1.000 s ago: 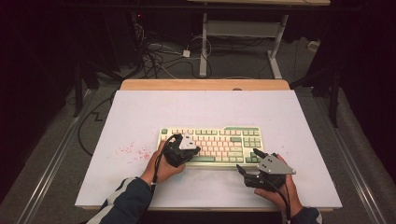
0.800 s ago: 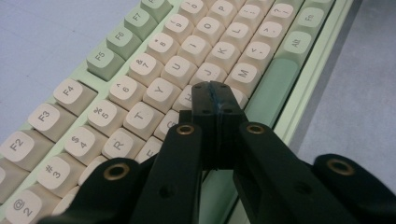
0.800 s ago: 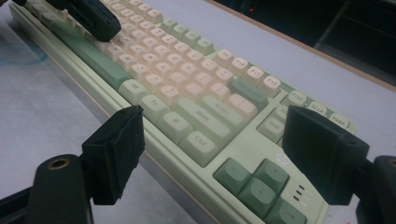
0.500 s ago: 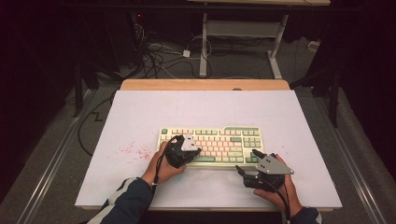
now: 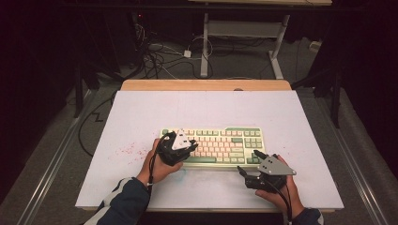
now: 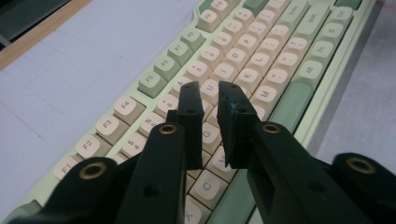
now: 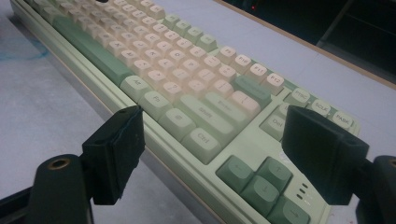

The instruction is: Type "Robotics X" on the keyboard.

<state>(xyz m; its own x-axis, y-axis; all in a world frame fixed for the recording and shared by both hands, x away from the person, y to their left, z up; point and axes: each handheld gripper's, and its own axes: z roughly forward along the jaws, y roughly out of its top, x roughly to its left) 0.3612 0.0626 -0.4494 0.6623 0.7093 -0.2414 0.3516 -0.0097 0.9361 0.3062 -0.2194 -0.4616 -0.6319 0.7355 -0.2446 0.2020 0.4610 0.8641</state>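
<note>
A pale green keyboard (image 5: 220, 143) with cream and green keys lies across the middle of the white mat. My left gripper (image 5: 191, 146) hovers over its left half, held in a hand. In the left gripper view its jaws (image 6: 209, 91) point down at the letter keys. They have just been opening, and a narrow gap stands between the pads with nothing in it. My right gripper (image 5: 248, 161) sits at the keyboard's front right corner. In the right gripper view its jaws (image 7: 215, 112) are wide open and frame the arrow keys (image 7: 261, 179).
The white mat (image 5: 197, 112) covers a wooden table whose far edge (image 5: 206, 85) shows. Red specks (image 5: 126, 150) mark the mat left of the keyboard. Cables (image 5: 155, 56) and a desk frame (image 5: 244, 28) lie on the floor beyond.
</note>
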